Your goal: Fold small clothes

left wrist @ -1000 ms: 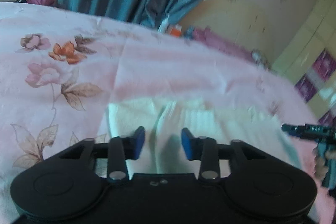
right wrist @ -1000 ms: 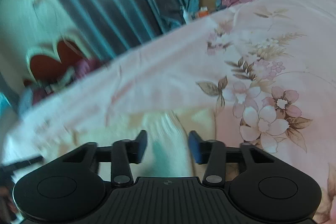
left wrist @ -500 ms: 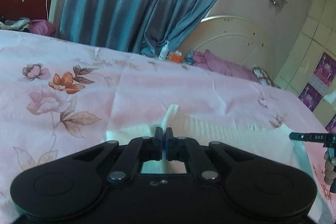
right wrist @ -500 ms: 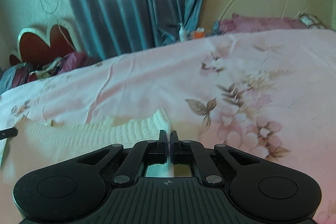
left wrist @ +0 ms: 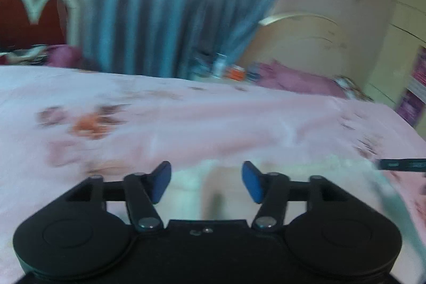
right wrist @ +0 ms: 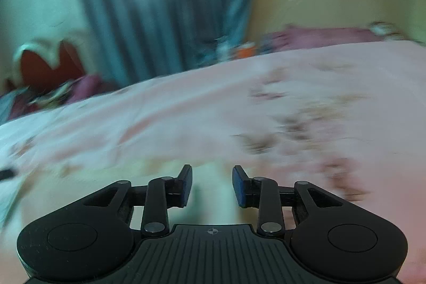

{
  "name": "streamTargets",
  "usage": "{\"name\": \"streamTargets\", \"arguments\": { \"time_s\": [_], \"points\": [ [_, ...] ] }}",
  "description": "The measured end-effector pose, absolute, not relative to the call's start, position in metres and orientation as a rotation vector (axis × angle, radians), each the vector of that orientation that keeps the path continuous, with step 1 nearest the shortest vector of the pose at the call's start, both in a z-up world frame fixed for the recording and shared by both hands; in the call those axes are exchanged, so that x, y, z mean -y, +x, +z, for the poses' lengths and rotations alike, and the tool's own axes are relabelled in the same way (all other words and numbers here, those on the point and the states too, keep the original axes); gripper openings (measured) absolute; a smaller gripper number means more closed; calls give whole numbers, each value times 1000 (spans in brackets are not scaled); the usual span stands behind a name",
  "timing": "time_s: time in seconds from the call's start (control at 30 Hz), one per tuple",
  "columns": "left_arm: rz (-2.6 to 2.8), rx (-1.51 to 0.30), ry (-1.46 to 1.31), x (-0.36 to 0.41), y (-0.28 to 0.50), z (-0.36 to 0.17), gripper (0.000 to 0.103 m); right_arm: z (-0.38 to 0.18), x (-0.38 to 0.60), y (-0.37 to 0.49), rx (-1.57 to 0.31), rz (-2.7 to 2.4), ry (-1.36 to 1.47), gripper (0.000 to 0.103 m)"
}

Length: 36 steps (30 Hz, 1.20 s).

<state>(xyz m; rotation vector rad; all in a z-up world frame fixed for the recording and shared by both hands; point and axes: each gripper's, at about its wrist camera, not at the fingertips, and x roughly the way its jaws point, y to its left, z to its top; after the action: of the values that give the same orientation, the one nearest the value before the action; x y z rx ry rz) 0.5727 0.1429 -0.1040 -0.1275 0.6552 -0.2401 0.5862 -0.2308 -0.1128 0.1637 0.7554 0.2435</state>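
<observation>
Covering the bed, a pink floral sheet runs toward blue curtains; both hand-held grippers, left and right, gape over a pale garment.

A small cream-white knitted garment lies on the pink flower-printed bedsheet, spread flat — its pale cloth shows below and between the fingers in both wrist views. In the left view it reaches rightward as a pale band. In the right view the same garment runs off to the left. Both pictures are smeared by blur — its knit, edges and folds cannot be made out.
</observation>
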Motion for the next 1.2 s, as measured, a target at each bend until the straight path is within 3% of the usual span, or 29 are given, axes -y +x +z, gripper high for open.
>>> {"name": "streamTargets", "arguments": {
  "time_s": [0.07,0.13,0.17,0.23,0.37,0.43,0.6,0.73,0.9,1.03,1.2],
  "points": [
    [-282,-686,-55,-116,581,-111,63,-117,198,590,-772,313,127,32],
    [-273,-711,2,-100,587,-120,73,-121,172,592,-781,364,90,32],
    [-243,-718,18,-97,590,-124,73,-124,166,593,-782,368,69,34],
    [-193,-747,-7,-107,596,-133,74,-128,168,595,-777,349,45,39],
    [-202,-762,-151,-145,598,-142,73,-139,222,609,-801,131,142,39],
    [-177,-753,-121,-146,593,-135,65,-133,231,609,-812,154,162,39],
    [-247,-630,-83,-109,559,-105,75,-109,208,581,-769,300,154,39],
    [-358,-690,-26,-63,539,-120,75,-117,162,554,-806,461,50,39],
    [-331,-728,-43,-88,525,-139,71,-130,192,539,-809,346,59,39],
    [-269,-723,-38,-105,514,-131,70,-132,228,529,-825,245,124,39],
    [-310,-704,-107,-71,498,-119,72,-117,183,497,-762,397,18,39]
  ]
}}
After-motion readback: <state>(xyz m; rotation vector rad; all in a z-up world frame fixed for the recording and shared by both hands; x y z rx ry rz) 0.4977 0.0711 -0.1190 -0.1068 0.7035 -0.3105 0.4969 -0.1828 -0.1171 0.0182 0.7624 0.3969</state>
